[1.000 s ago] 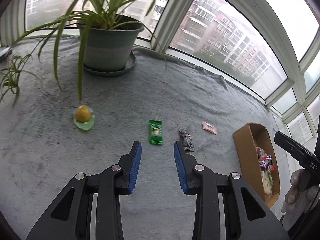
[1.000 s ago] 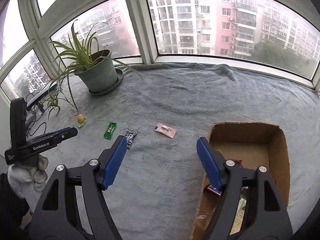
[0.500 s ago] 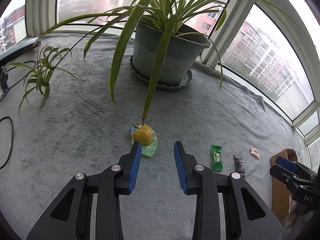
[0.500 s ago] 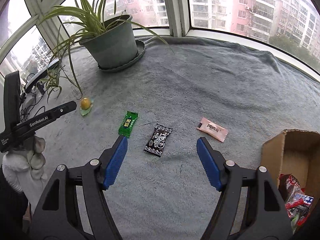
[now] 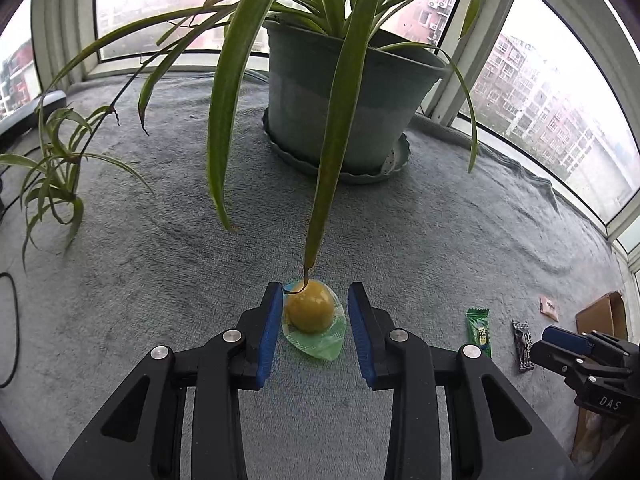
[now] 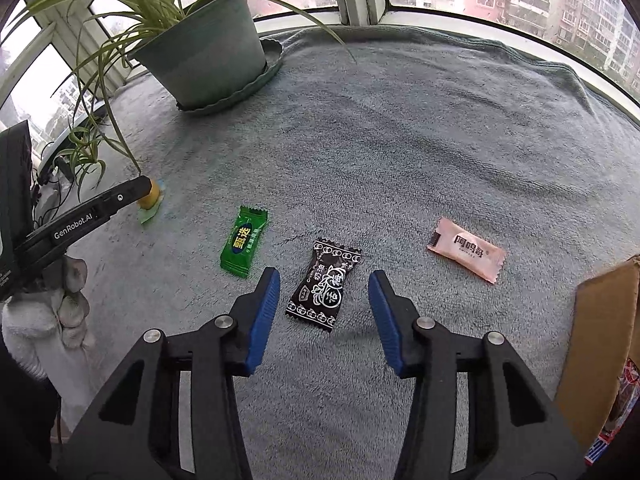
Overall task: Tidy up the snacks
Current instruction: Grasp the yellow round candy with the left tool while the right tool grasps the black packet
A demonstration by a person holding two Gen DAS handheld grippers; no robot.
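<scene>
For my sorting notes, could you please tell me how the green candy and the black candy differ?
The green candy has a green wrapper with yellow lettering; the black candy has white print. No claw is around the green candy; the black one lies between the open right claw's fingers. Both are flat sealed packets lying on the grey cloth.

— What words can you read?
— "GenRobot.AI" is on the left claw (image 6: 145, 187), seen from the right one. "DAS" is on the right claw (image 5: 560, 340).
— And the candy?
— The pink wrapper (image 6: 466, 249), right of the claw, says "阿鸣哥".
</scene>
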